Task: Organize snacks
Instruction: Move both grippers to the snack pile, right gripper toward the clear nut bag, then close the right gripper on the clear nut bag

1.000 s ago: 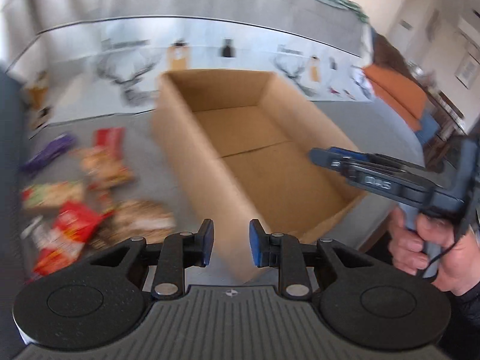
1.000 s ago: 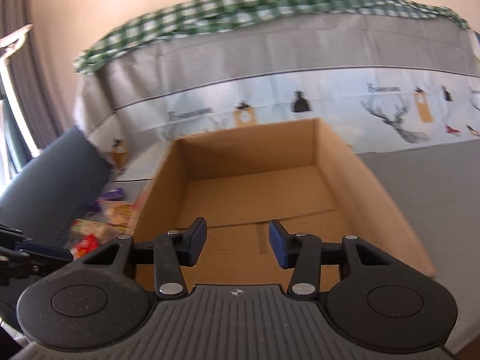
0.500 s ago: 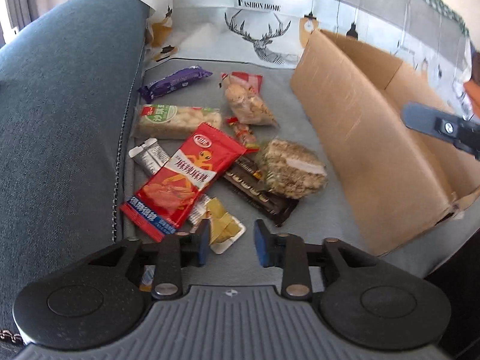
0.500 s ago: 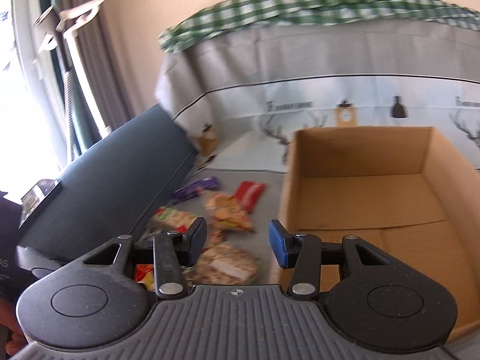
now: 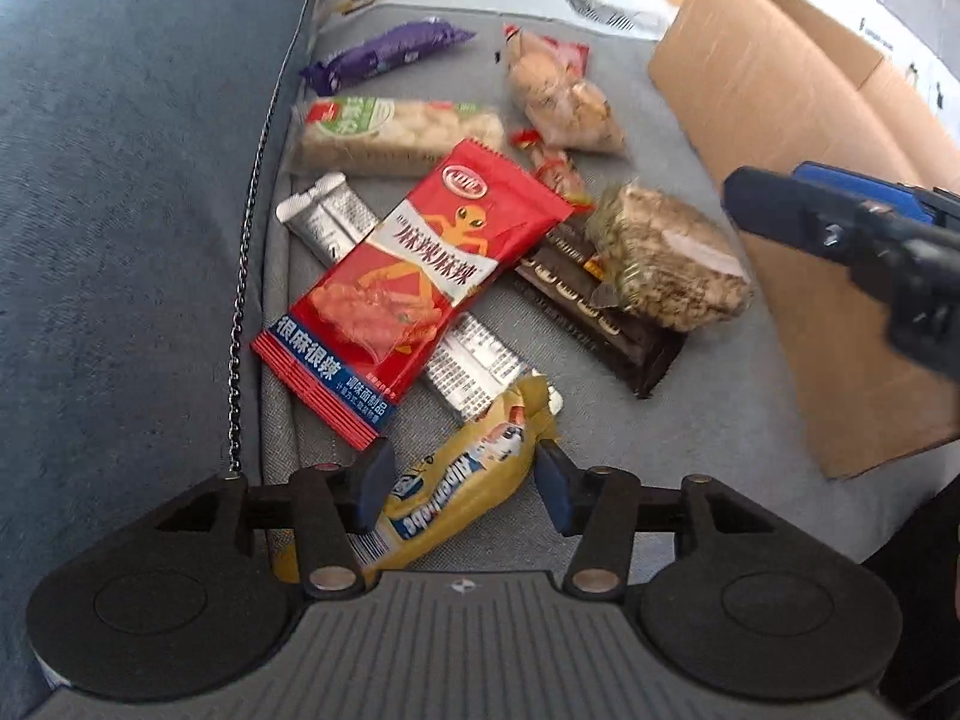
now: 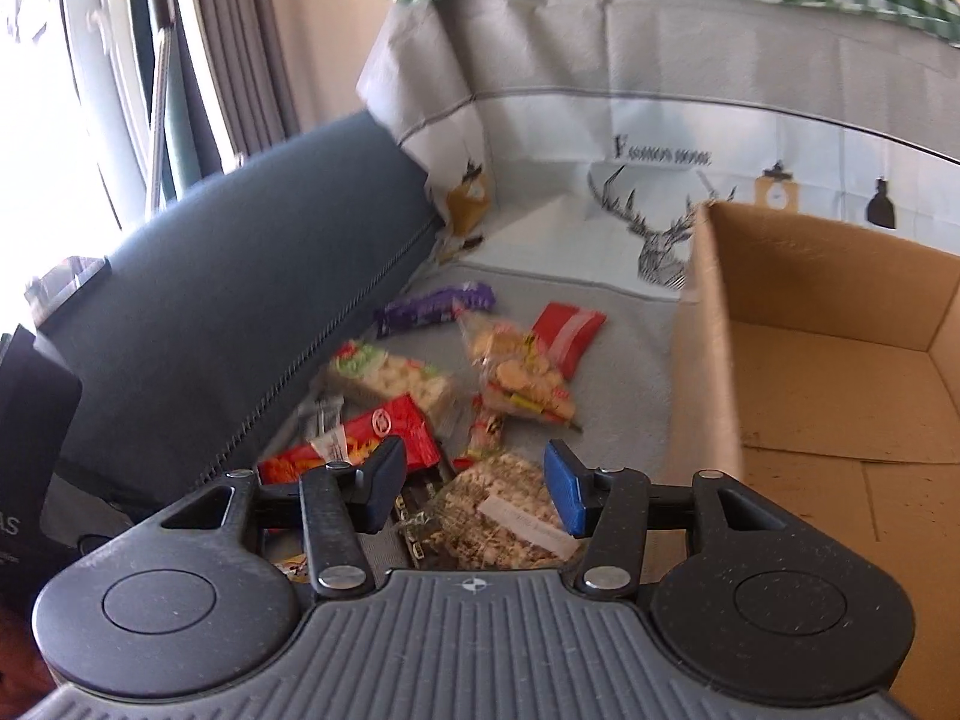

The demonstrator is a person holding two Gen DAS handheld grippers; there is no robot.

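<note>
Snack packets lie in a heap on the grey sofa seat. My left gripper [image 5: 462,480] points down over a yellow packet [image 5: 468,468]; its jaws are opening, with the packet between them and the pads clear of it. Beyond lie a red spicy-strip packet [image 5: 414,276], silver wrappers [image 5: 330,222], a dark chocolate bar [image 5: 594,324] and a seed cake [image 5: 666,258]. My right gripper [image 6: 474,486] hovers above that seed cake [image 6: 504,516], its jaws opening and not touching it. An empty cardboard box [image 6: 840,360] stands to the right.
The blue-grey sofa backrest [image 5: 120,180] bounds the heap on the left. Further back lie a purple bar [image 5: 384,54], a rice-cracker pack [image 5: 396,132] and a biscuit bag [image 5: 558,96]. A deer-print cloth [image 6: 660,180] covers the back. The box wall [image 5: 780,120] stands close beside the snacks.
Both views swung from the box to the snack heap. The left gripper came down over the yellow packet and its jaws spread wider. The right jaws widened a little.
</note>
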